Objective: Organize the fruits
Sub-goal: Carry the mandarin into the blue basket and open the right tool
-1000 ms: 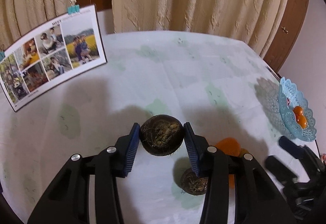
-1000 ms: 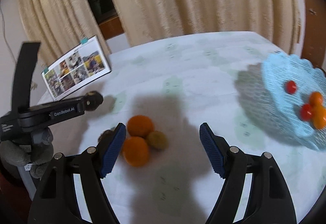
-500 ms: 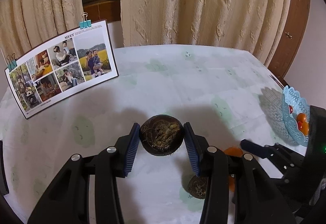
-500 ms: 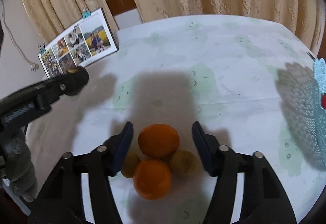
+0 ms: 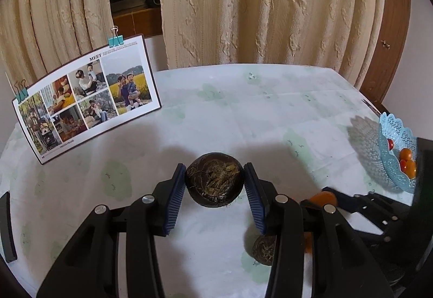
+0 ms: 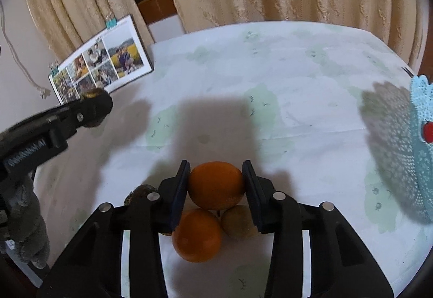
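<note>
Both tools are matte black plastic. The left gripper (image 5: 215, 184) and right gripper (image 6: 216, 184) each carry ribbed blue pads (image 5: 176, 200) and round silver screws behind them. A grey knitted glove (image 6: 25, 233) wraps the left gripper's handle.

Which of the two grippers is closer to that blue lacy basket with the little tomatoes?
Right. The right gripper, shut on an orange, sits nearer the blue basket. The left gripper, holding a dark hairy fruit, is farther left.
</note>
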A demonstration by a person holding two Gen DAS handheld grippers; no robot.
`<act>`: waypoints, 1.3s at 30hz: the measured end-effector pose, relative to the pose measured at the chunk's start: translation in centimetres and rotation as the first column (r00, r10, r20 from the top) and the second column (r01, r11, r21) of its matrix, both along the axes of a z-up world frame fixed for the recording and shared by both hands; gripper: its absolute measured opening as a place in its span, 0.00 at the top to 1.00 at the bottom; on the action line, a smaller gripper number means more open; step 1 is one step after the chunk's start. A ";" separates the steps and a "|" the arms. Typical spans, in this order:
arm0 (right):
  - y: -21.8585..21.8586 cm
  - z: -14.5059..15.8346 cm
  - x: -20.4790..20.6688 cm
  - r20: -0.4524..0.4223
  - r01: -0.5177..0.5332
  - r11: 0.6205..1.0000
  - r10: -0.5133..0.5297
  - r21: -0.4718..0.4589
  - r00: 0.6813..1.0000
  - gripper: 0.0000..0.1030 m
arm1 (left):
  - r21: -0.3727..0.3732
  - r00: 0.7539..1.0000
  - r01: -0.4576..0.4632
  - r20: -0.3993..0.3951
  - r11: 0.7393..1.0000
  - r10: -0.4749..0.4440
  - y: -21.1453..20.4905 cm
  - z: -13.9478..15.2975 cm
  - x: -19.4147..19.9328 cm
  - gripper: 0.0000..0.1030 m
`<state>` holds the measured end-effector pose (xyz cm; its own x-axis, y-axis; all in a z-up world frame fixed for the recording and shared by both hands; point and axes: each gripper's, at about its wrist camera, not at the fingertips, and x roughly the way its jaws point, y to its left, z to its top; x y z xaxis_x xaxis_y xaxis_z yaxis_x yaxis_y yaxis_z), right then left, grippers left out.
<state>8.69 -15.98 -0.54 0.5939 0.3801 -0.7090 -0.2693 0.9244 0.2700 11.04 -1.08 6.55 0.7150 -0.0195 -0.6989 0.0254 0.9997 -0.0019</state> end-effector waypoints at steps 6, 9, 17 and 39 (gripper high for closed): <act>-2.4 2.0 -0.8 0.055 0.066 0.997 -0.068 0.038 0.996 0.60 | 0.037 1.000 0.001 0.024 0.999 -0.002 -0.6 0.2 -0.4 0.57; -4.0 2.8 -1.2 0.077 0.107 0.993 -0.110 0.051 0.991 0.60 | 0.048 1.000 0.009 0.030 0.999 -0.010 -1.0 0.3 -0.6 0.57; -9.3 4.6 -2.3 0.135 0.243 0.967 -0.252 0.079 0.958 0.60 | 0.064 0.999 0.038 0.033 0.997 -0.040 -2.2 0.1 -1.0 0.57; -20.2 3.7 -3.9 0.131 0.495 0.864 -0.503 0.091 0.854 0.60 | 0.095 0.995 0.088 0.041 0.992 -0.092 -5.0 0.1 -1.9 0.57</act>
